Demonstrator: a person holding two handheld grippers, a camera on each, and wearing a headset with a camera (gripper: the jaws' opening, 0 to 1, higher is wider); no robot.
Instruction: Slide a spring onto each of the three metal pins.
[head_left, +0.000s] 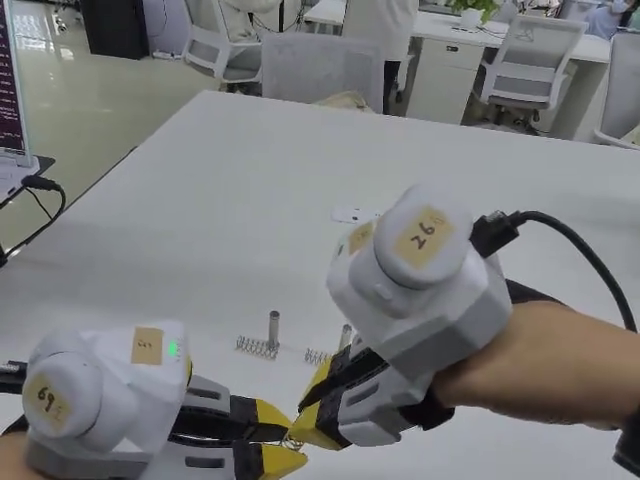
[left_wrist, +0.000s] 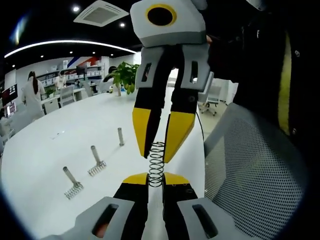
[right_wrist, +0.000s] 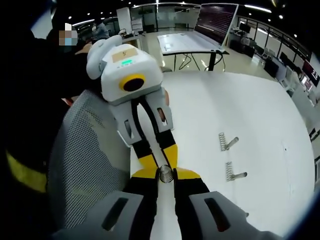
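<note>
Left gripper (left_wrist: 156, 179) and right gripper (right_wrist: 166, 174) meet tip to tip, both clamped.

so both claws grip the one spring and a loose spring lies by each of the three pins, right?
No. Left claw and right claw do grip the one spring, but a loose spring lies by just the near pin and middle pin; left gripper view shows the far pin bare.

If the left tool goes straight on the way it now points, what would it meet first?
The right tool: its yellow tips sit straight ahead, at the far end of the spring that the left tool holds. Depth is unclear. The pins stand off to the side.
</note>
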